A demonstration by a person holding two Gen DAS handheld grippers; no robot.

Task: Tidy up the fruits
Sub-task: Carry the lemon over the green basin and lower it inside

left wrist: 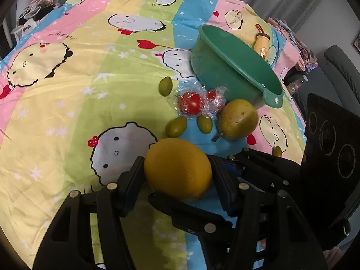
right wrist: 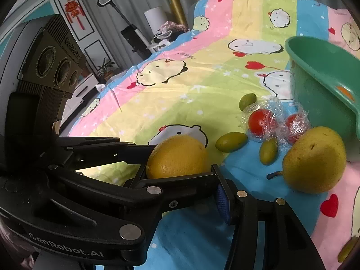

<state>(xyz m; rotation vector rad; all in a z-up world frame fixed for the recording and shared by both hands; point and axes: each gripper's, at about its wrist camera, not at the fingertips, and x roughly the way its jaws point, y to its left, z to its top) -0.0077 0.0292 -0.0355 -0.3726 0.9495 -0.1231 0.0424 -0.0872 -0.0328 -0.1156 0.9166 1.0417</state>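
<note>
Orange [left wrist: 177,168] sat clamped between the fingers of my left gripper [left wrist: 177,175], one pad pressed on either flank, low over the cartoon-print bedspread [left wrist: 67,103]. My right gripper [right wrist: 180,173] had come in across the same fruit from the side, its jaws part closed; whether its pads truly pressed on the orange I could not tell. Just beyond lay a yellow-green pear [left wrist: 238,119], stem towards me, and two small green fruits [left wrist: 175,127] side by side. Behind them two tomatoes [left wrist: 190,103] sat in crumpled clear wrap, a third green fruit [left wrist: 165,85] a little further off. Farthest stood the green basin [left wrist: 236,67], tilted on the soft bedding, touching the wrapped tomatoes' plastic, with a small bottle [left wrist: 262,42] behind its rim.
</note>
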